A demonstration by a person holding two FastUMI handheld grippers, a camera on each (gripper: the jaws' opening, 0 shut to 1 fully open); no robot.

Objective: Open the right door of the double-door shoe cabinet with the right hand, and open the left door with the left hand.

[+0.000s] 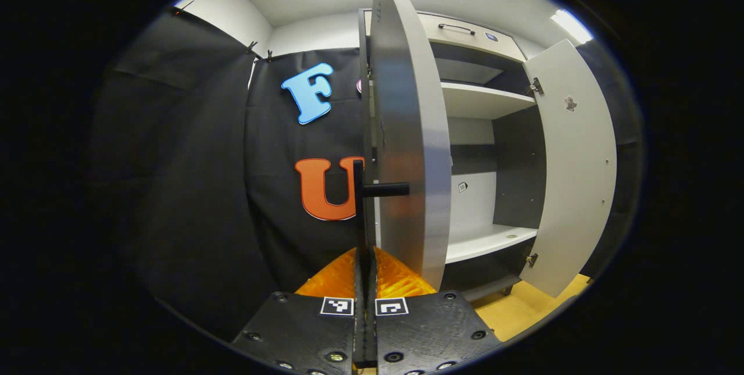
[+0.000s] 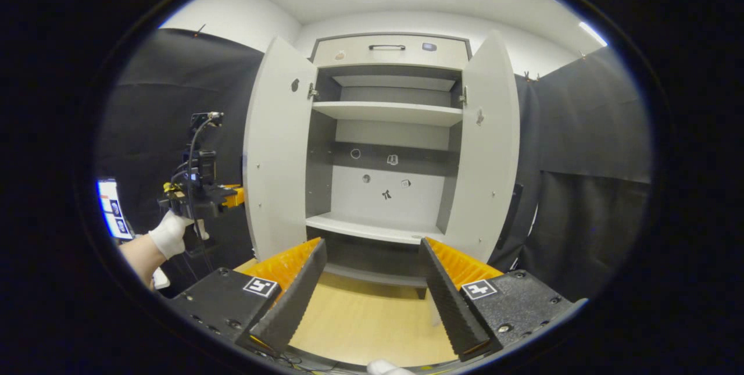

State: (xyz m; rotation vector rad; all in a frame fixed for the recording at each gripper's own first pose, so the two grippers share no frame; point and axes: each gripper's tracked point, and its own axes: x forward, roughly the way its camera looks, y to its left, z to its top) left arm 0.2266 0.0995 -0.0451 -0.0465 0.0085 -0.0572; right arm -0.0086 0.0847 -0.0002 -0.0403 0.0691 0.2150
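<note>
The grey shoe cabinet (image 2: 388,113) stands with both doors swung out. In the left gripper view the left door (image 1: 407,131) shows edge-on right in front, and its black bar handle (image 1: 383,189) sticks out. My left gripper (image 1: 365,252) is shut on that handle's upright bar. The right door (image 1: 575,160) hangs open farther off. In the right gripper view my right gripper (image 2: 372,282) stands open, back from the cabinet and centred before it, holding nothing. There the left door (image 2: 279,154) and right door (image 2: 485,142) flank bare shelves. A gloved hand holds the left gripper (image 2: 200,197) behind the left door.
A drawer with a dark handle (image 2: 386,47) tops the cabinet. White shelves (image 2: 383,112) and small stickers on the back panel show inside. Wooden floor (image 2: 366,317) lies before it. Black cloth walls stand on both sides, with a lit screen (image 2: 110,206) at far left.
</note>
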